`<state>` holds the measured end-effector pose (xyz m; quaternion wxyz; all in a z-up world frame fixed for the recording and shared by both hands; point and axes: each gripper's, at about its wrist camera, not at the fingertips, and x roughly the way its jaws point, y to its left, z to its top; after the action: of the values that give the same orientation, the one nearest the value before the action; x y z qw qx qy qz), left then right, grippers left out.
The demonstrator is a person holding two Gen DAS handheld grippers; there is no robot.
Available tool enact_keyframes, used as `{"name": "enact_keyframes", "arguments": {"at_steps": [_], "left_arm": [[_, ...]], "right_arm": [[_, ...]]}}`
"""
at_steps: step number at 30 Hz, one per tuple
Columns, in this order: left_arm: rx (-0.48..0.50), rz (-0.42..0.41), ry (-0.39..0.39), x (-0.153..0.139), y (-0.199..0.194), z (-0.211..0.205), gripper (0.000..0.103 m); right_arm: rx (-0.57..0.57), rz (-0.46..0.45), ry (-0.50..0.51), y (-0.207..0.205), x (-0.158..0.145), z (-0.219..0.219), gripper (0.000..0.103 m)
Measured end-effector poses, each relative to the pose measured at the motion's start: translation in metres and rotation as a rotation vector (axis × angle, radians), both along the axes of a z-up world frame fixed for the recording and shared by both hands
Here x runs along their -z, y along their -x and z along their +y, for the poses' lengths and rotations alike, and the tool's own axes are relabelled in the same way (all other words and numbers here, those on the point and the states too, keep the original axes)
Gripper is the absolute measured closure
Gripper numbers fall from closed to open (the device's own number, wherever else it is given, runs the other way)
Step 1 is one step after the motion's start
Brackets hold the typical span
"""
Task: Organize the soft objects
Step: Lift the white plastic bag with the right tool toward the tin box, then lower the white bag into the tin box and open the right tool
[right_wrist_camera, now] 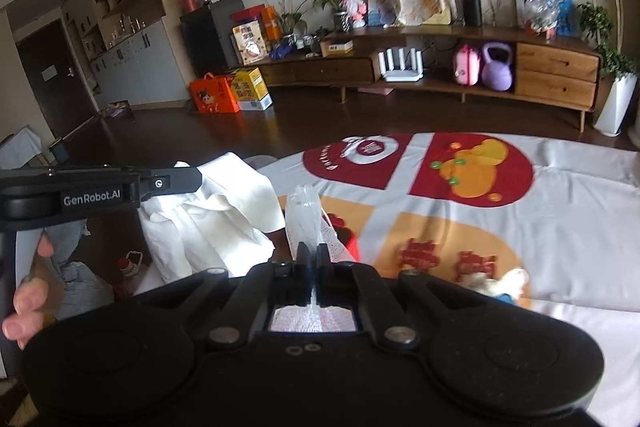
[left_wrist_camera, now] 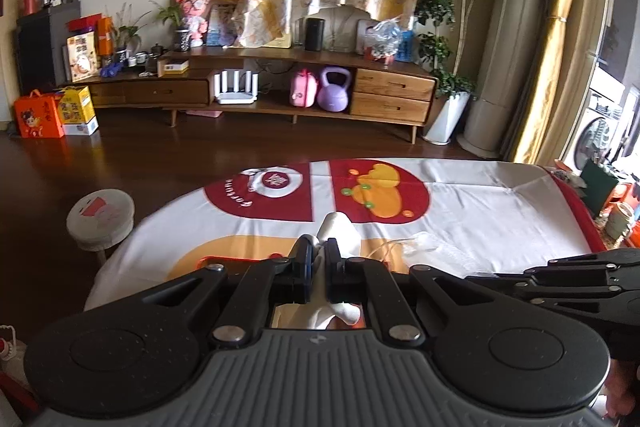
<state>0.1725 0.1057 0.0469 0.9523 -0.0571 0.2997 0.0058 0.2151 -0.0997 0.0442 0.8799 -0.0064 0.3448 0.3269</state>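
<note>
Right, you've got both tongs clamped shut, left tongs (left_wrist_camera: 317,251) pinching the white cloth (right_wrist_camera: 208,211) and right tongs (right_wrist_camera: 309,259) pinching the clear mesh bag (right_wrist_camera: 306,223), both lifted clear of the tabletop (left_wrist_camera: 480,211), presumably to bag the cloth.

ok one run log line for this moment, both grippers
left gripper: shut on white cloth | right gripper: shut on mesh bag | both above printed tablecloth

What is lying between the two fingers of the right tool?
A piece of white mesh fabric is pinched there, sticking up past the right tool; the right wrist view shows it.
</note>
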Motion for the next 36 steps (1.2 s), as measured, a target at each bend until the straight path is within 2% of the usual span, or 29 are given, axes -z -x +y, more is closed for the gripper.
{"name": "enact_keyframes", "arguments": {"at_steps": [6,12,21,36], "left_arm": [[-0.039,0.026,-0.027,0.013,-0.010,0.024,0.097],[-0.079,0.077,-0.007,0.038,-0.029,0.049,0.097],[-0.089,0.133,0.004,0.078,-0.054,0.066,0.097],[-0.057,0.251,-0.026,0.126,-0.092,0.069,0.097]], "right_arm": [[-0.013,0.043,0.004,-0.013,0.013,0.038,0.101],[-0.015,0.091,0.029,-0.028,0.035,0.064,0.101],[0.014,0.158,0.056,-0.052,0.075,0.088,0.101],[-0.046,0.149,0.214,-0.058,0.113,0.128,0.100]]}}
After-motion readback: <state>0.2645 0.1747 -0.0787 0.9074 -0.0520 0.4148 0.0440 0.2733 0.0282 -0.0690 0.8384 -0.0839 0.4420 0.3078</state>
